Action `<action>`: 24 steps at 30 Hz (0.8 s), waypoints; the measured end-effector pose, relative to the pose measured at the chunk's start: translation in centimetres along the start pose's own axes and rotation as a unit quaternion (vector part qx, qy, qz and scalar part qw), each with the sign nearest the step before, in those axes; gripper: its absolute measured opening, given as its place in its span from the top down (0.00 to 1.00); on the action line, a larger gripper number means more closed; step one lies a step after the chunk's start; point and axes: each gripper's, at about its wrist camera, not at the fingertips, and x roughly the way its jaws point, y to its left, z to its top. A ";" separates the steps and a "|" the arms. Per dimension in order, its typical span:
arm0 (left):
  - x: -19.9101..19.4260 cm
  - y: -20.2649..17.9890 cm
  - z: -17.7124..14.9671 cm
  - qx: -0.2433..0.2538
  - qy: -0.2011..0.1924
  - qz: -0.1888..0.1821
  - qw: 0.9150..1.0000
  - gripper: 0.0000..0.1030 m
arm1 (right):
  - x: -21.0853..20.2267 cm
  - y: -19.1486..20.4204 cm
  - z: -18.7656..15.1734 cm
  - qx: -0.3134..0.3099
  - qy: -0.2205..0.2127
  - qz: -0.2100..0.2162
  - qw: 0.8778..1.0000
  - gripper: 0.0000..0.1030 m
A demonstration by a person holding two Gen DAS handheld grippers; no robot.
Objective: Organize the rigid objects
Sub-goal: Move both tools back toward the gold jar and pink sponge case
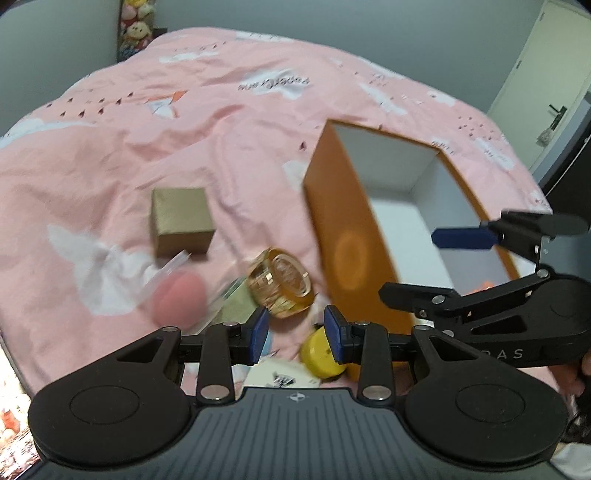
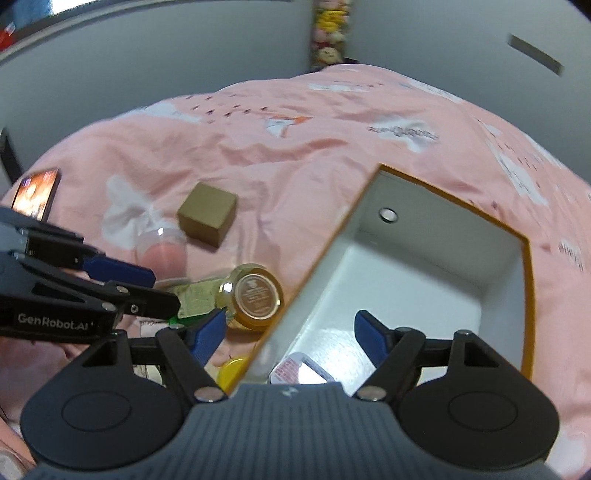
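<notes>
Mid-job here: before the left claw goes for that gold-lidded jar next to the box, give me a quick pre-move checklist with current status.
1. Left claw open and empty: ok.
2. Gold-lidded jar ahead of the left claw, not yet between its fingers: ok.
3. Jar upright: not ok; it lies on its side on the pink bedspread.
4. Orange box open, with free floor space: ok.
5. Right claw open, straddling the box's near wall, possibly in the drop path: not ok.
6. Yellow object close to the left claw's right finger; contact: cannot tell.

A home bedroom: a pink printed duvet [image 1: 184,155] is covering the bed, with plush toys [image 1: 136,29] sitting by the wall.
</notes>
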 end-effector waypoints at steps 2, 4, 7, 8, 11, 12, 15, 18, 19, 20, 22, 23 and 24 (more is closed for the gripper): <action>0.1 0.7 -0.3 -0.006 0.006 0.004 1.000 0.61 | 0.5 0.7 0.4 -0.027 0.008 0.004 1.000 0.26; 0.3 1.1 -0.5 -0.008 0.016 0.006 1.000 0.61 | 1.2 1.3 0.8 -0.055 0.017 0.011 0.998 0.26; 0.9 1.8 -0.7 -0.013 0.035 0.006 0.999 0.61 | 2.1 2.0 1.4 -0.087 0.032 0.026 0.995 0.26; 1.1 2.1 -0.9 -0.016 0.043 0.006 0.999 0.61 | 2.5 2.3 1.5 -0.097 0.037 0.032 0.994 0.26; 2.0 2.5 -1.3 -0.016 0.062 0.013 0.998 0.61 | 3.8 3.1 1.9 -0.138 0.057 0.037 0.988 0.23; 2.1 2.6 -1.4 -0.014 0.066 0.014 0.998 0.61 | 4.1 3.2 1.9 -0.151 0.061 0.031 0.986 0.23; 2.3 2.9 -1.6 -0.015 0.073 0.015 0.997 0.61 | 5.0 3.2 2.5 -0.175 0.073 0.020 0.982 0.24; 2.0 3.3 -1.5 -0.015 0.071 0.015 0.997 0.61 | 5.0 2.9 3.3 -0.193 0.072 0.007 0.978 0.26; 1.8 3.4 -1.5 -0.014 0.069 0.014 0.997 0.60 | 4.7 2.9 3.7 -0.199 0.070 0.000 0.978 0.26; 1.9 3.5 -1.4 -0.014 0.069 0.012 0.997 0.60 | 4.2 3.0 4.1 -0.207 0.067 -0.004 0.976 0.26; 2.0 3.7 -1.3 -0.014 0.074 0.011 0.997 0.60 | 3.4 3.4 4.8 -0.223 0.057 0.007 0.973 0.26; 2.1 3.8 -1.3 -0.015 0.075 0.011 0.997 0.58 | 3.1 3.7 5.1 -0.232 0.055 0.017 0.971 0.27; 2.3 3.9 -1.2 -0.017 0.077 0.011 0.997 0.58 | 3.0 4.0 5.3 -0.241 0.058 0.029 0.968 0.28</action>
